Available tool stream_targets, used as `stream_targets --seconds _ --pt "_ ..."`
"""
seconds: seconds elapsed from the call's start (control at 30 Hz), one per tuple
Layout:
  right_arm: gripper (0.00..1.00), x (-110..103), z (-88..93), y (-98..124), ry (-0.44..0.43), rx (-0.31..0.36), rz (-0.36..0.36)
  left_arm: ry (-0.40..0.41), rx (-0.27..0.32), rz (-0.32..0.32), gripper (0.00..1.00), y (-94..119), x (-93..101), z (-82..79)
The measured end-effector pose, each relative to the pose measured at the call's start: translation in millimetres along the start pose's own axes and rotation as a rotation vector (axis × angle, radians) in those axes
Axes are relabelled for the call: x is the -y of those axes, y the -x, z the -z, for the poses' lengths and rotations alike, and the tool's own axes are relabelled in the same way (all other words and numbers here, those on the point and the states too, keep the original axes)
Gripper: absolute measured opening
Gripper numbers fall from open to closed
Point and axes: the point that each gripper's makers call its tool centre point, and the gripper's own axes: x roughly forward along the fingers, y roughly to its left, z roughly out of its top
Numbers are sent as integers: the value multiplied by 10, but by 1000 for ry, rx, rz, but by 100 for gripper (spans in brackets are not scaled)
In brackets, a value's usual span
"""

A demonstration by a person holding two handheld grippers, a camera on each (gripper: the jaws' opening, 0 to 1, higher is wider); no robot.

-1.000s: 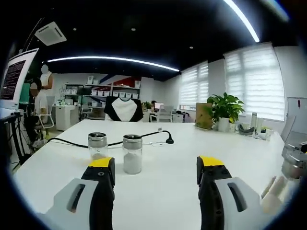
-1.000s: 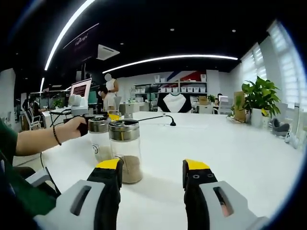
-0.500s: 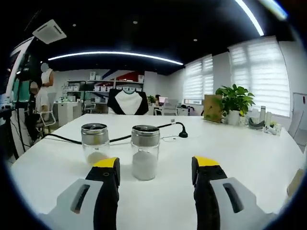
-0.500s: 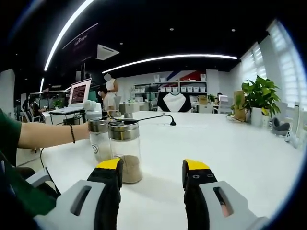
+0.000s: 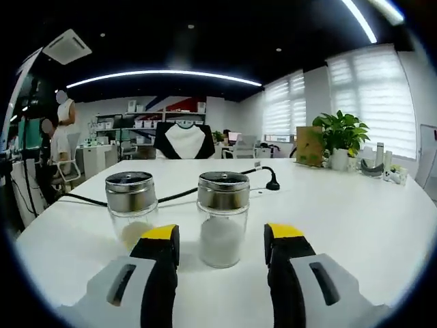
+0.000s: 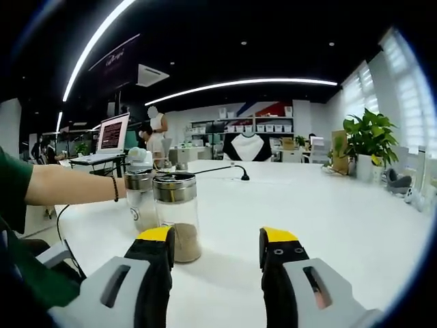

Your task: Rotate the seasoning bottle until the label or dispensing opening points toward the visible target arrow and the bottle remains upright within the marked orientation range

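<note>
1. Looking along my left tongs, I see them spread open with nothing between the yellow tips, low over the white worktop.
2. A salt bottle with white grains stands upright just ahead of them, centred on the gap.
3. A second bottle stands upright ahead of the left jaw, just beside the first and apart from it.
4. A black cable runs across the worktop behind both bottles.
5. My right tongs are open too, holding nothing.
6. Ahead of their left jaw a bottle of brown grains stands upright, the other bottle close behind it.
7. An arm reaches in from the left, behind the bottles.
8. I cannot make out any label, opening or arrow.
</note>
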Motion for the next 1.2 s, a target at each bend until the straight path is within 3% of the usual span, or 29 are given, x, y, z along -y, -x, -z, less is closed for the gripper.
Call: stream_targets --seconds 0.2,0.33,0.47,0.97,1.2 --pt "50 -6 9 -4 -2 -1 -1 -18 -19 0 50 -95 23 28" --pt "49 -7 -2 3 0 3 -1 0 -17 -10 41 -129 -12 16" --pt "49 3 5 4 -4 2 2 -74 -41 -14 34 -153 -1 13" --pt "49 25 -11 35 -10 9 9 -62 -21 -13 33 -113 -30 3" --pt "49 30 -4 31 -13 7 11 -123 -8 23 33 -81 -13 1"
